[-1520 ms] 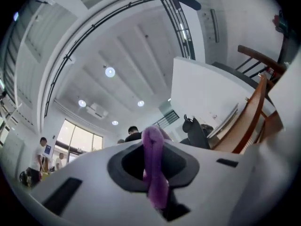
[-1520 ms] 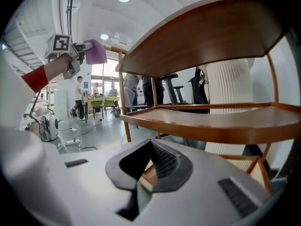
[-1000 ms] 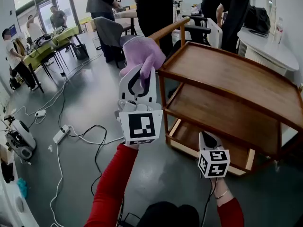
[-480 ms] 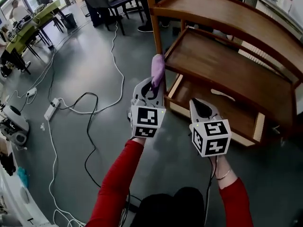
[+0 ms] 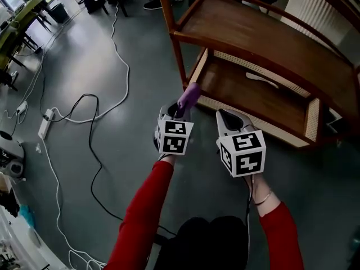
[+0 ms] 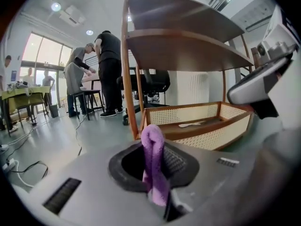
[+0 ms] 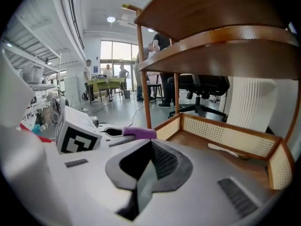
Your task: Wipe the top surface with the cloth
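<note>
A purple cloth (image 5: 188, 97) sticks up as a narrow folded strip from my left gripper (image 5: 177, 112), which is shut on it. The left gripper view has the cloth (image 6: 153, 154) pinched between the jaws. My right gripper (image 5: 228, 118) is beside it on the right, shut and holding nothing. Both hang low in front of a wooden cart, near the cane-edged bottom tray (image 5: 292, 129). The middle shelf (image 5: 253, 41) lies above and beyond them. In both gripper views the two upper shelves (image 6: 188, 46) (image 7: 225, 55) are seen from underneath.
A thin white object (image 5: 261, 79) lies in the bottom tray. Cables (image 5: 95, 111) and a power strip (image 5: 45, 124) trail over the grey floor at the left. People, chairs and a green table (image 6: 19, 94) stand farther off. A white radiator (image 5: 315, 10) is behind the cart.
Both grippers have dropped from the cart's top level to in front of its bottom tray. The head view has tilted down. The cloth now shows as a narrower strip.
</note>
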The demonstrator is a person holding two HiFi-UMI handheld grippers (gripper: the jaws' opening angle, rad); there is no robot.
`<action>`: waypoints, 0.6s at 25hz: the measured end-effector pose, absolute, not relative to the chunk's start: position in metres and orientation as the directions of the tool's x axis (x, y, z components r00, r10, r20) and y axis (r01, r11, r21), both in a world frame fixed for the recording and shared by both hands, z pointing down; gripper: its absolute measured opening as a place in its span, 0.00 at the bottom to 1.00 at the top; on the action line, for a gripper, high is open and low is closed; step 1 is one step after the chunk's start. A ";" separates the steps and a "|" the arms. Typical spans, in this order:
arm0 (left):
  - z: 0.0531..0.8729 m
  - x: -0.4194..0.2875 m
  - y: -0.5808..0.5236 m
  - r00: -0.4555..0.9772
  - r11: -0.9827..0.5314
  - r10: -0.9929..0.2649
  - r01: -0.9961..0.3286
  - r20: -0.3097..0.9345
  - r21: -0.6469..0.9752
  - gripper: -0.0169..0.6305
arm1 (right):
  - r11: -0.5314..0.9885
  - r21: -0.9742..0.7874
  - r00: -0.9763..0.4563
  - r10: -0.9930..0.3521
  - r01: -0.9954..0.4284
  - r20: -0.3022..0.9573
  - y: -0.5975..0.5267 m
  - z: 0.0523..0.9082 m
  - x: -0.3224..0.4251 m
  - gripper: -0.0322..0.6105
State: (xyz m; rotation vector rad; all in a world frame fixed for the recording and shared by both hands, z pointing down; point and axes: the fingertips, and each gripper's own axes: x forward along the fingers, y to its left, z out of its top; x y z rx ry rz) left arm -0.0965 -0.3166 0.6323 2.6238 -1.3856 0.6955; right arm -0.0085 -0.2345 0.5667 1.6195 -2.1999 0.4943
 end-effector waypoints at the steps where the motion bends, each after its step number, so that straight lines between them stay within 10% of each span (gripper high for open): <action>1: 0.634 -0.098 -0.319 0.476 -0.579 -0.760 -0.805 0.443 -0.129 0.11 | 0.274 -0.068 -0.272 -0.831 -0.959 0.486 -0.234 0.568 -0.006 0.07; 9: 0.602 -0.115 -0.317 0.477 -0.579 -0.773 -0.800 0.417 -0.157 0.11 | 0.229 -0.093 -0.244 -0.840 -0.969 0.484 -0.213 0.565 0.006 0.07; 15: 0.505 0.024 -0.232 0.810 -0.845 -0.534 -0.505 0.242 -0.174 0.11 | -0.011 -0.115 -0.041 -0.894 -0.993 0.447 -0.164 0.546 0.110 0.07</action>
